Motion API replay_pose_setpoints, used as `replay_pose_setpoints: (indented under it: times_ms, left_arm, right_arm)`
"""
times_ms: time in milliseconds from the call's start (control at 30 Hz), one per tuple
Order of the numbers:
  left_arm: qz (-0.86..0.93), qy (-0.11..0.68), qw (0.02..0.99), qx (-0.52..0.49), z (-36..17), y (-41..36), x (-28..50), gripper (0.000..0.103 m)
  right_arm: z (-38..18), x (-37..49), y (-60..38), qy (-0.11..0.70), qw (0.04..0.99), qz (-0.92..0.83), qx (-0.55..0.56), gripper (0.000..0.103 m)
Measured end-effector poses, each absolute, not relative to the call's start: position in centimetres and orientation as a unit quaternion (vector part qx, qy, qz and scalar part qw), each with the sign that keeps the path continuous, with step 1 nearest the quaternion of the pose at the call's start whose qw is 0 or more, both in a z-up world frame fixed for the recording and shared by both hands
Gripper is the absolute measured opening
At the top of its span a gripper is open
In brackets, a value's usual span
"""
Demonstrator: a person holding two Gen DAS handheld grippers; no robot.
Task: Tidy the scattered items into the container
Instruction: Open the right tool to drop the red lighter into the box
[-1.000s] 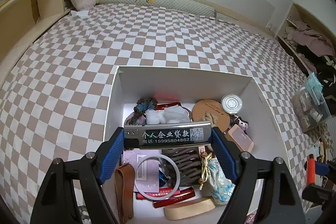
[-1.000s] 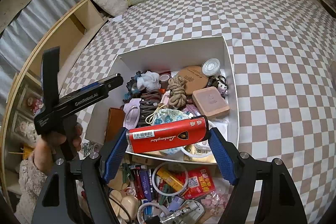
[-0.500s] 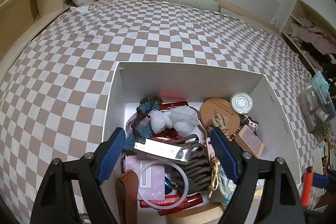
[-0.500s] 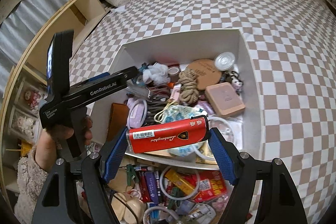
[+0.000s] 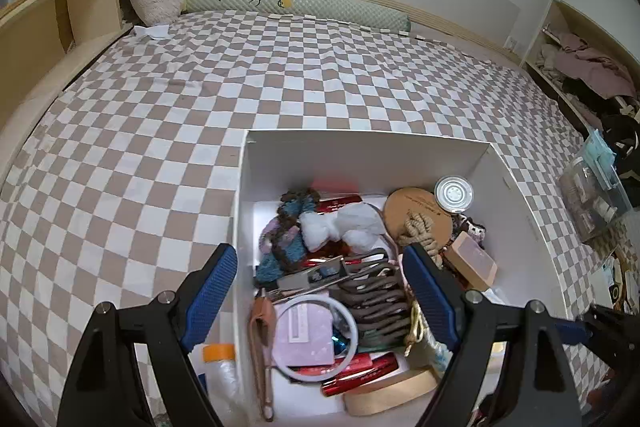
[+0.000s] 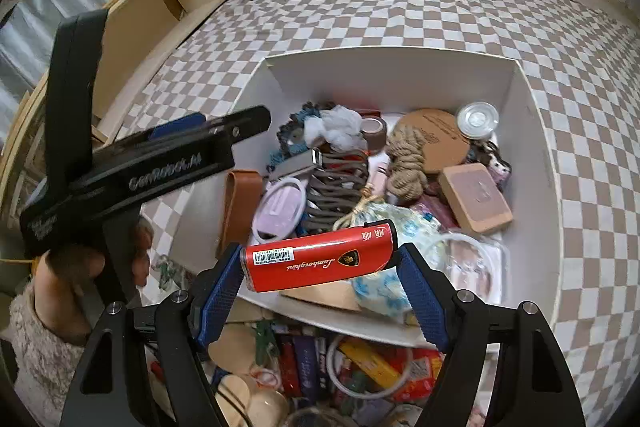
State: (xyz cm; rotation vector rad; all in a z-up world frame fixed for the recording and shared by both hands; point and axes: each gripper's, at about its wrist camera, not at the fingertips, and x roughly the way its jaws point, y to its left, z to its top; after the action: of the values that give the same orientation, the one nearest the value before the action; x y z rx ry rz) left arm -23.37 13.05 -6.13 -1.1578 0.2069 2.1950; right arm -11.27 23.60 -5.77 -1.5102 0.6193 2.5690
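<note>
Red box (image 6: 320, 257) is sitting crosswise in the right tongs (image 6: 320, 263), pinched at both short ends, hovering over the near rim of the white container (image 6: 536, 155) on the bed. Looks light, rigid, glossy; end grip is fine. Left view: left tongs (image 5: 320, 291) are spread, holding nothing, over the clutter.

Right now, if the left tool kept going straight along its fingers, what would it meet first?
Probably the grey claw hair clip lying atop the clutter in the white box; the open left tool points down at it, though depth is hard to judge.
</note>
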Motion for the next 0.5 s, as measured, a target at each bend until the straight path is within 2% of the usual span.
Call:
replay_pose_setpoints:
  times_ms: [233,267,300,333,500]
  left_arm:
    - [0.837,0.067,0.321,-0.437,-5.4,11.4,-23.3,0.085]
    - [0.838,0.067,0.321,-0.436,-5.3,11.4,-23.3,0.085]
    - [0.838,0.067,0.322,-0.436,-5.2,11.3,-23.2,0.085]
    - [0.838,0.067,0.322,-0.435,-5.1,11.2,-23.2,0.085]
    - [0.838,0.067,0.326,-0.432,-4.9,11.1,-22.8,0.085]
  right_arm:
    - [-6.2,-12.6,22.5,0.219,0.027,0.845,-0.487,0.078]
    - [-6.2,-12.6,22.4,0.216,0.029,0.845,-0.487,0.084]
    - [-6.3,-12.6,22.3,0.214,0.033,0.846,-0.486,0.096]
    - [-6.3,-12.6,22.3,0.212,0.038,0.847,-0.486,0.101]
    - [-6.4,-12.4,22.8,0.209,0.051,0.845,-0.490,0.103]
